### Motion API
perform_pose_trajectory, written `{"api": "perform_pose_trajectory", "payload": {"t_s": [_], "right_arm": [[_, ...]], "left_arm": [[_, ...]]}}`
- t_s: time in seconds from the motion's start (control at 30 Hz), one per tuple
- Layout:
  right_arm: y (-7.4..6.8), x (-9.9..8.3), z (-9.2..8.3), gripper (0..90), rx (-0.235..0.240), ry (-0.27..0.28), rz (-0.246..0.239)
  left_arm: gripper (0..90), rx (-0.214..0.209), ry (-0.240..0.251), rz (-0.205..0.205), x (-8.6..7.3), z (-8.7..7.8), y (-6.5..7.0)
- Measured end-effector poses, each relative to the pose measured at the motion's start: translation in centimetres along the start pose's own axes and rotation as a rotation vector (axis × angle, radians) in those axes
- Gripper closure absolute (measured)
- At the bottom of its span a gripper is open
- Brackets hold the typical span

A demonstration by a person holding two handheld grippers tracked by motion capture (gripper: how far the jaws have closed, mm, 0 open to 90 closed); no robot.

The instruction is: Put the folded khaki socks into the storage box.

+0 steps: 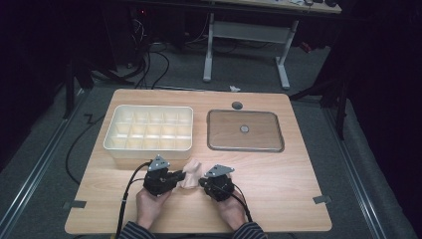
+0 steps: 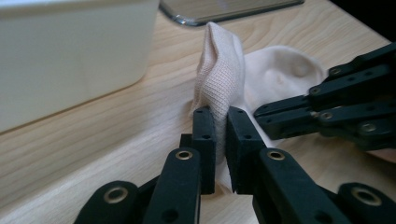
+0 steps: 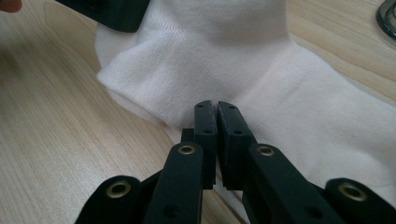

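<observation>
At the far left of my table sits the white divided box; near it my left claw pinches a raised fold of the pale sock, jaws pressed on the cloth; the sock lies crumpled between my two claws at the near middle; my right claw bites its other edge, jaws pressed together on fabric; far right rests the metal tray.

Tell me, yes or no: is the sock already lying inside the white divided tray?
No. The sock lies on the wooden table in front of the white divided tray, pinched between the left gripper and right gripper.
</observation>
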State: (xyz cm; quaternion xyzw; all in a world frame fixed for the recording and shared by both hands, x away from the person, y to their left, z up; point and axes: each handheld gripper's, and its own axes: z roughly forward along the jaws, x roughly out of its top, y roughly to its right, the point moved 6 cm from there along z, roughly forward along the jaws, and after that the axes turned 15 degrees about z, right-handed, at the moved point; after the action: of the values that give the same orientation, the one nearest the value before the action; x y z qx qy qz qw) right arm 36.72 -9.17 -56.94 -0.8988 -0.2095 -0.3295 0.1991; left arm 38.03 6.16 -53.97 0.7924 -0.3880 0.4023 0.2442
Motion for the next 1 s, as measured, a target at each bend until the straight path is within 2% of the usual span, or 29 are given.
{"api": "perform_pose_trajectory", "payload": {"t_s": [0.2,0.43,0.6,0.8,0.93,1.0], "right_arm": [[0.0,0.1,0.1,87.1,0.009,-0.003,0.019],[-0.4,0.4,0.3,87.1,0.001,-0.027,-0.004],[-0.8,0.7,0.7,87.1,0.014,-0.038,-0.010],[-2.3,1.1,1.6,87.2,0.057,-0.052,-0.026],[-2.8,1.1,1.9,86.3,0.080,-0.053,-0.021],[-2.9,1.1,1.8,82.0,0.089,-0.052,-0.013]], "left_arm": [[84.2,-0.035,0.033,0.000,0.5,-0.2,0.3],[85.4,-0.070,0.055,0.027,1.0,-0.7,0.6],[85.6,-0.072,0.064,0.026,1.0,-1.4,0.5],[85.8,-0.088,0.086,0.007,0.7,-2.2,0.3],[85.8,-0.078,0.080,-0.008,0.5,-2.6,0.0],[85.8,-0.064,0.070,-0.003,0.4,-2.7,0.0]]}}
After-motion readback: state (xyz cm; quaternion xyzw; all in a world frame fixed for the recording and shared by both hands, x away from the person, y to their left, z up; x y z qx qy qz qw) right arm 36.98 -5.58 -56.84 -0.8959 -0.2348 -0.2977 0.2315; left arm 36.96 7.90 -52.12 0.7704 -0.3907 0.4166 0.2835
